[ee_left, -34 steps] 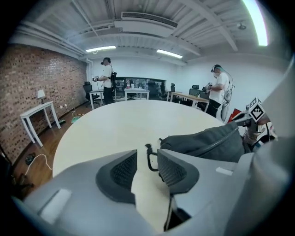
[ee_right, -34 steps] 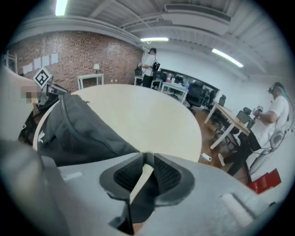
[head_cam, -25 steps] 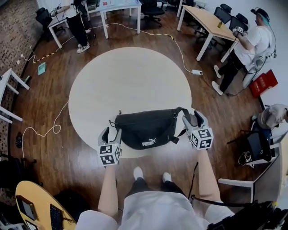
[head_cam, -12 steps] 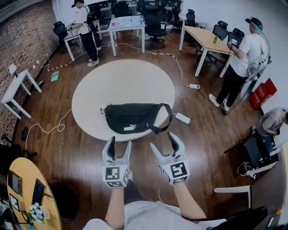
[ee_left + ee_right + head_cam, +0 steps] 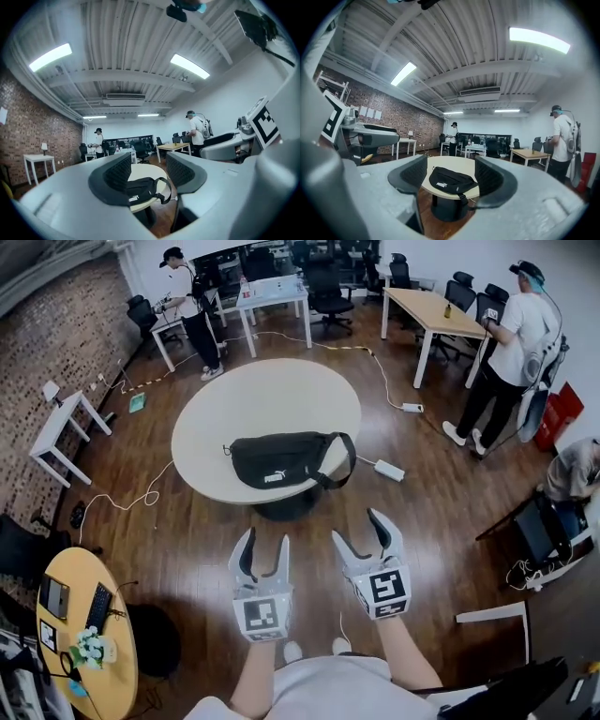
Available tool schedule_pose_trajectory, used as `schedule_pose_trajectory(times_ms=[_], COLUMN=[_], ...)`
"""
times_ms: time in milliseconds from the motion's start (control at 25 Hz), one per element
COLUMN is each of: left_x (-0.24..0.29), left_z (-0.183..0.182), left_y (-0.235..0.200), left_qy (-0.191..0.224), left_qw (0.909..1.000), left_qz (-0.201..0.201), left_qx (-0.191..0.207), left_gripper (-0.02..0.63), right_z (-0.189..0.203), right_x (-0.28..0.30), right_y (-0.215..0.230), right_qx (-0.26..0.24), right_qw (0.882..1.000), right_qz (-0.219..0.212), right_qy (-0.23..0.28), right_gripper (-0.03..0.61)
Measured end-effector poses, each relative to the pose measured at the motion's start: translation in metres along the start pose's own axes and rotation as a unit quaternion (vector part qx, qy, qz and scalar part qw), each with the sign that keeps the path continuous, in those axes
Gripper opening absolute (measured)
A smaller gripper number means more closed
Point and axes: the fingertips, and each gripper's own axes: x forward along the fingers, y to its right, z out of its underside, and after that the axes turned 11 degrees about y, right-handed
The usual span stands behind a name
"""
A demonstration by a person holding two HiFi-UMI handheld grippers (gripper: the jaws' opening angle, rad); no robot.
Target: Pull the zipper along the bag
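Observation:
A black waist bag (image 5: 281, 460) with a white logo lies on the near side of a round pale table (image 5: 216, 418), its strap hanging over the edge. Both grippers are held over the wooden floor, well short of the table and touching nothing. My left gripper (image 5: 263, 554) has its jaws apart and closing, with nothing between them. My right gripper (image 5: 364, 538) is open and empty. In the left gripper view the bag (image 5: 145, 187) shows far off between the fingers (image 5: 117, 172). The right gripper view frames the bag (image 5: 450, 180) the same way.
A white power strip (image 5: 386, 470) and cables lie on the floor right of the table. Standing people (image 5: 506, 343), desks (image 5: 436, 301) and office chairs fill the back. A small yellow table (image 5: 84, 634) sits at the lower left, a white side table (image 5: 66, 427) at the left.
Both grippers have left the bag's ends and drawn back from the table. The view has backed away, so the bag now lies far ahead, alone on the table.

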Motion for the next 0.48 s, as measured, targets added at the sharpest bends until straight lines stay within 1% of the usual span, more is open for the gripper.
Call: schedule_pose_trajectory(times_ms=[40, 80, 200, 320, 400, 480], left_x=[-0.003, -0.007, -0.025, -0.041, -0.049, -0.056], left_z=[-0.006, -0.011, -0.015, -0.023, -0.03, -0.031], left_y=[0.001, 0.001, -0.005, -0.017, -0.025, -0.032], left_qy=[-0.001, -0.002, -0.007, -0.006, 0.0, 0.003], left_qw=[0.9999, 0.9999, 1.0, 0.9996, 0.9995, 0.9995], left_qz=[0.003, 0.005, 0.001, -0.002, -0.005, -0.008], left_qx=[0.01, 0.013, -0.004, -0.026, -0.032, -0.029], left_gripper=[0.245, 0.245, 0.245, 0.245, 0.245, 0.245], right_z=[-0.009, -0.017, -0.037, -0.047, -0.05, -0.05], right_x=[-0.004, -0.007, -0.017, -0.025, -0.027, -0.026], right_y=[-0.002, -0.005, -0.021, -0.036, -0.047, -0.056], right_qx=[-0.006, -0.011, -0.019, -0.022, -0.023, -0.023], right_qw=[1.0, 1.0, 0.999, 0.999, 0.999, 0.999], right_qz=[0.004, 0.007, 0.007, 0.01, 0.006, 0.002], right_qy=[0.007, 0.015, 0.033, 0.039, 0.04, 0.037], right_gripper=[0.302, 0.302, 0.302, 0.302, 0.301, 0.299])
